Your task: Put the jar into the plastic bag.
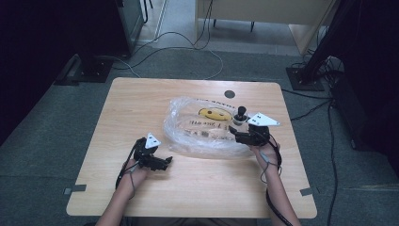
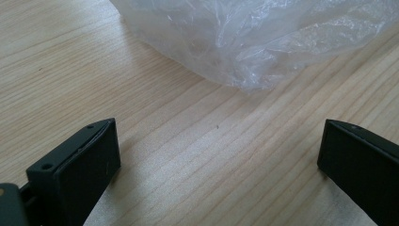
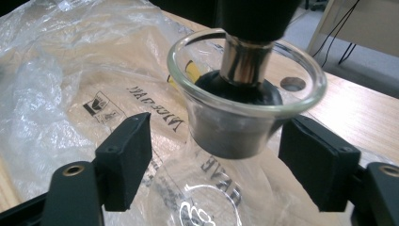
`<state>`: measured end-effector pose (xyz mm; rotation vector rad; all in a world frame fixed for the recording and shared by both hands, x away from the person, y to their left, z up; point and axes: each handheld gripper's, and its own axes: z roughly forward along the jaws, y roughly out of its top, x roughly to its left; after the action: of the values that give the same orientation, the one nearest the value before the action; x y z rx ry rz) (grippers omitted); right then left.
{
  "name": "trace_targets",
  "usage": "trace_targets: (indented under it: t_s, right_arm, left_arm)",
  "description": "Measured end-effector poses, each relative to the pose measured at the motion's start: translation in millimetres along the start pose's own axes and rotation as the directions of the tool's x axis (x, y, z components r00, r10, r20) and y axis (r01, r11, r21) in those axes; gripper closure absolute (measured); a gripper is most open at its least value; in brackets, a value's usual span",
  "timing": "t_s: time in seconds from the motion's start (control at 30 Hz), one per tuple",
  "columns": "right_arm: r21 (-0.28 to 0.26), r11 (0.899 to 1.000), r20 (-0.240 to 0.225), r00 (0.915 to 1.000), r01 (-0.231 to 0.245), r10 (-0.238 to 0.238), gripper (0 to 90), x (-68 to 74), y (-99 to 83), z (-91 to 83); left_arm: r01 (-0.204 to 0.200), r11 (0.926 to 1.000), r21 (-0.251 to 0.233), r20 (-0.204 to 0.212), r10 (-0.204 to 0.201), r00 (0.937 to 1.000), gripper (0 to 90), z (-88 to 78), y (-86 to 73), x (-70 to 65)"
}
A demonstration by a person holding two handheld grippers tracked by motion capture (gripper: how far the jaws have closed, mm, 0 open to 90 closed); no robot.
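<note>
The right claw [image 1: 238,133] sits at centre right of the high view, beside a glass bottle [image 1: 240,120] with a black stopper [image 1: 241,111]. In the right gripper view the bottle neck [image 3: 244,117] stands upright in the middle of the frame between the two jaws. The jaws are apart, with a visible gap on each side of the glass; neither pad presses on it.

The bottle stands on a clear plastic bag [image 1: 202,127] spread over the centre of the wooden worktop [image 1: 141,103]. Printed lettering and a yellow smiley face [image 1: 214,113] show through the bag.

The left claw [image 1: 165,162] rests at lower left of centre in the high view, just short of the bag's near edge [image 2: 244,80]. Its jaws stand wide apart over bare wood, holding nothing.
</note>
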<state>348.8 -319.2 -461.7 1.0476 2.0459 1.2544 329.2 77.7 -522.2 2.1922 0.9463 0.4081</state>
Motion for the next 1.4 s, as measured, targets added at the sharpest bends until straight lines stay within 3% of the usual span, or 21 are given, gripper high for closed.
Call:
trace_targets:
  t_s: [0.67, 1.07, 1.27, 1.4]
  right_arm:
    - [0.042, 0.999, -0.040, 0.9992, 0.001, 0.001, 21.3, -5.4, -7.9, -23.4]
    - [0.066, 0.997, -0.062, 0.9971, 0.049, -0.045, 20.1, -3.9, -7.9, -39.6]
    - [0.090, 0.994, -0.121, 0.9913, 0.063, -0.051, 18.9, -1.3, -7.8, -47.3]
    - [0.101, 0.992, -0.119, 0.9909, 0.075, -0.063, 18.8, -1.3, -8.1, -50.2]
  left_arm:
    - [-0.018, 0.9998, -0.001, 0.023, 0.018, 0.9996, 0.0, 3.0, 2.8, 3.9]
    - [-0.025, 0.9997, 0.003, 0.026, 0.024, 0.9994, 0.0, 3.5, 3.7, 4.4]
    - [-0.026, 0.9997, 0.002, 0.029, 0.025, 0.9993, 0.0, 4.1, 4.3, 4.8]
    - [-0.027, 0.9996, 0.003, 0.029, 0.027, 0.9992, 0.0, 4.1, 4.4, 4.9]
